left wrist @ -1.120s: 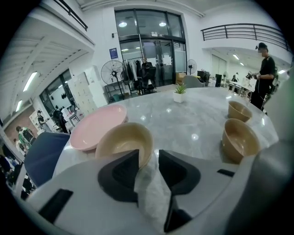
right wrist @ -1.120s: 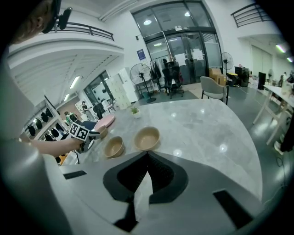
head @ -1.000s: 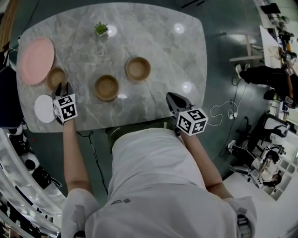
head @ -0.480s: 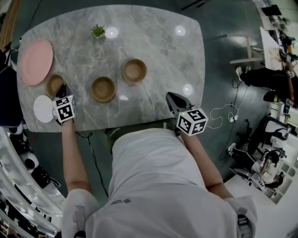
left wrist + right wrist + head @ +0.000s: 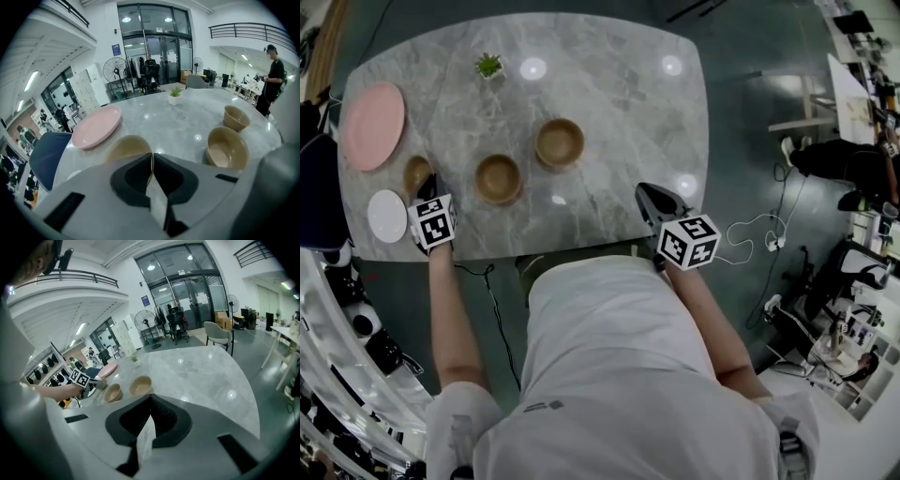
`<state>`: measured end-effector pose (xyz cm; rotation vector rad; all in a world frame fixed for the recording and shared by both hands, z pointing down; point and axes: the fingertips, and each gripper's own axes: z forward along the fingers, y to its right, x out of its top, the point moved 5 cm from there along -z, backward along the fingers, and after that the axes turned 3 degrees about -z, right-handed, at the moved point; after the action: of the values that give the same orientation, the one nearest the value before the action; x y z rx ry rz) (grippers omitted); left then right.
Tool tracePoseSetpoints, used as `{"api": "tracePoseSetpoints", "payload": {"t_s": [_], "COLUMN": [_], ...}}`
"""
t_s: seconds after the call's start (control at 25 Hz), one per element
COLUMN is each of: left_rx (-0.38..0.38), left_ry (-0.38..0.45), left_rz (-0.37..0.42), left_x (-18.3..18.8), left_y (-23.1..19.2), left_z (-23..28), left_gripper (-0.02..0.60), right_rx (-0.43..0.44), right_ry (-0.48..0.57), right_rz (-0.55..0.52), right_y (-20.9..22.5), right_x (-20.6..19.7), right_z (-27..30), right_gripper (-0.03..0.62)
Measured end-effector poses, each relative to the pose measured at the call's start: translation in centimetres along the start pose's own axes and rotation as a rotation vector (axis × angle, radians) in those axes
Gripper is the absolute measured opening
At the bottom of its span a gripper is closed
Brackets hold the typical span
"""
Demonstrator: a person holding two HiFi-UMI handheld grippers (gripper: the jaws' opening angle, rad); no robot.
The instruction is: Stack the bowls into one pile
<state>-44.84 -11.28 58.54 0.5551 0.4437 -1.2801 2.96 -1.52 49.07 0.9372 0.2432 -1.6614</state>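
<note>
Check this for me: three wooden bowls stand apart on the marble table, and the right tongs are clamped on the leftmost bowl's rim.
Wrong side: it is the left tongs, which have just been closing, that clamp the leftmost bowl by its rim, as the left gripper view shows. The rest is right.

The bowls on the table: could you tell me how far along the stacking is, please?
Done: nothing is stacked. In hand: the left gripper has just been closing its fingers on the leftmost bowl. Left: stack it with the middle bowl and far bowl. The right gripper is shut, empty.
</note>
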Motion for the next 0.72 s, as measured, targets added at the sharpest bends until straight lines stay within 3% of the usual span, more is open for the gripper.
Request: {"api": "tracePoseSetpoints", "payload": {"t_s": [0.48, 0.72], "left_rx": [0.009, 0.013], "left_ry": [0.009, 0.004], "left_rz": [-0.013, 0.025], "left_x": [1.5, 2.5], "left_y": [4.9, 7.9], "left_z": [-4.3, -6.1], "left_gripper": [0.018, 0.018], "right_rx": [0.074, 0.109], "right_ry": [0.046, 0.067], "right_rz": [-0.006, -0.004], "right_y": [2.3, 3.4], "right_x": [-0.2, -0.1], "right_z": [-1.6, -2.5], "right_gripper": [0.009, 0.009]}}
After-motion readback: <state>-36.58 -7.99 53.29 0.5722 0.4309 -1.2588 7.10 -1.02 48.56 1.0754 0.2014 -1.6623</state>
